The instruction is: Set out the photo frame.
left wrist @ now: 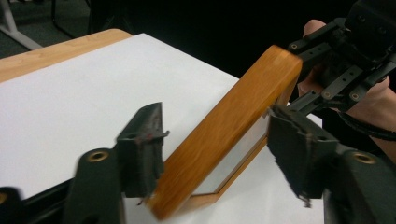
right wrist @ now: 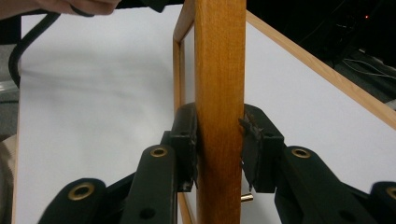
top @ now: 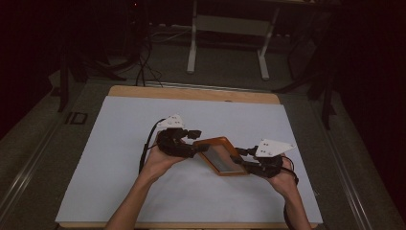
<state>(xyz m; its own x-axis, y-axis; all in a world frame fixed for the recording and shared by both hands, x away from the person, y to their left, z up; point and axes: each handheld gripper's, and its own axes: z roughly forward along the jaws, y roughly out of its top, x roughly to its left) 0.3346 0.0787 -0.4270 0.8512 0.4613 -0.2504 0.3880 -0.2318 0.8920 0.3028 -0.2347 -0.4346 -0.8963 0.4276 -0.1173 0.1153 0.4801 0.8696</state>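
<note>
I have a wooden picture frame (top: pixel 221 155) between my two grippers, lifted off the white sheet (top: pixel 119 143) that covers the table (top: pixel 191 93), near the middle and toward my side. My right gripper (top: pixel 245 162) has it: in the right gripper view the pads (right wrist: pixel 187 140) press on both faces of the frame's edge (right wrist: pixel 219 93), so that claw is closed on the wood at a middling spread, as wide as the edge is thick. My left gripper (top: pixel 203 146) sits at the frame's other end, and in the left gripper view its jaws stand wide with the frame's rail (left wrist: pixel 224 130) running slantwise between them; the left pad (left wrist: pixel 144 149) lies right by the wood and may brush it, the right pad (left wrist: pixel 299 154) stands apart from it, so I read that claw as let go, not gripping. As I judge it, the frame is picked up and carried by the right claw alone, tilted, with the glass side partly facing up in the high view. What is left, I think, is to draw the left claw clear or regrip, then set the frame down or stand it where it belongs; nothing here tells me which
</note>
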